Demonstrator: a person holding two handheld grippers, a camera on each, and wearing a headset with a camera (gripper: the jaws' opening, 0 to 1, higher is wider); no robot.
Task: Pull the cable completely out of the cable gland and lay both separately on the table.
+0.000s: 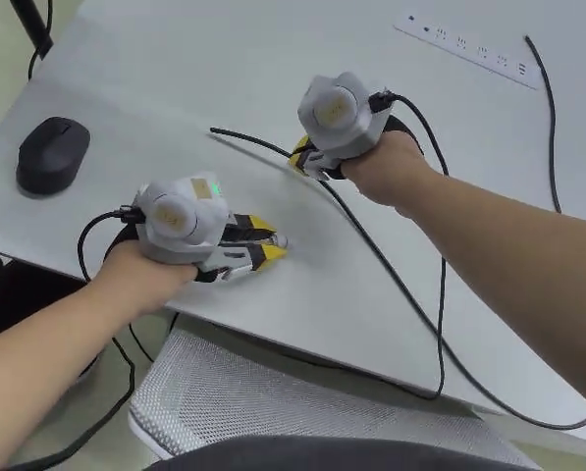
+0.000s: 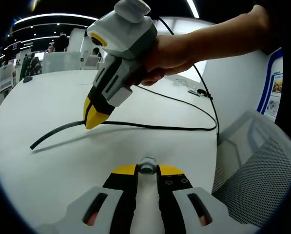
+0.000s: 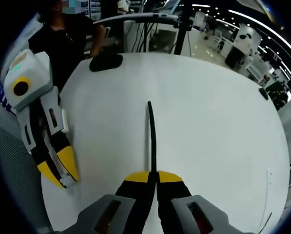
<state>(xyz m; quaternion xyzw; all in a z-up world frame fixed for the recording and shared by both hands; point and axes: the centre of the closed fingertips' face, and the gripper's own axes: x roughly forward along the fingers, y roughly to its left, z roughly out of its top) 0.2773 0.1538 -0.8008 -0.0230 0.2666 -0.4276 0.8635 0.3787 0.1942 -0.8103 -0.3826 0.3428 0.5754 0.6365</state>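
Nearest us: a forearm (image 1: pixel 37 363) and the left gripper (image 1: pixel 273 243), jaws clamped on the small grey gland (image 2: pixel 146 165), low over the table (image 1: pixel 224 59) near its front edge. Next: right gripper (image 1: pixel 302 162), jaws pinched on the black cable (image 3: pixel 150 131), whose free end lies on the table well apart from the gland. Risk, in our judgement: let go here, the round gland could roll off the edge; the cable could drag with the opening jaws. Unclear to us: whether the gland touches the table; the jaws hide most of it.

left gripper (image 1: pixel 276 242): fingers (image 2: pixel 124 170) clamped | right gripper (image 1: pixel 298 158): fingers (image 3: pixel 139 177) clamped
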